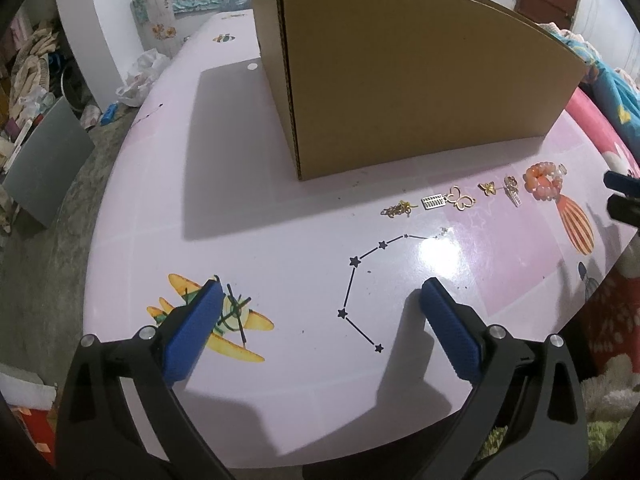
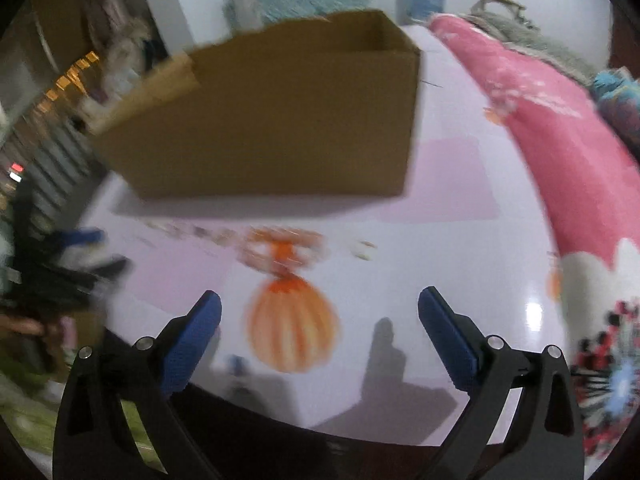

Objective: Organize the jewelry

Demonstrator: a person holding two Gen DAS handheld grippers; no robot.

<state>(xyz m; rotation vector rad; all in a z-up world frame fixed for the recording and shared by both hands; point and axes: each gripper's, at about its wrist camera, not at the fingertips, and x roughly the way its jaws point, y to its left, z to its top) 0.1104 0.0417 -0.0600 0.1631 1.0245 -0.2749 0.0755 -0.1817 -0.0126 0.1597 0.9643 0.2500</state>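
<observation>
1. Pale pink glossy counter with printed cartoon pictures [image 1: 280, 240] carries one open-topped brown corrugated cardboard box [image 1: 400, 92] at upper centre of the left wrist view. Judged to be the bin the jewelry goes into; its contents are hidden from here.
2. Jewelry lies in a loose row just in front of the box, centre right of the left view. That layout looks meant for one-at-a-time picking.
3. Count, left to right, six pieces:
   - one small tangled gold chain [image 1: 398, 210]
   - one silver rectangular grid charm [image 1: 434, 202]
   - one gold open-wire butterfly pendant [image 1: 464, 198], touching the charm
   - one small gold flower stud [image 1: 488, 188]
   - one gold-and-silver drop earring [image 1: 512, 190]
   - one coral-orange beaded bracelet [image 1: 544, 182]
4. Right wrist view is motion-blurred; only the bracelet reads clearly.
5. Left gripper [image 1: 320, 304]: jaws wide apart, nothing between, low in frame, well short of the row.
6. Right gripper [image 2: 320, 312]: jaws wide apart, empty, facing the bracelet, not touching it.
</observation>
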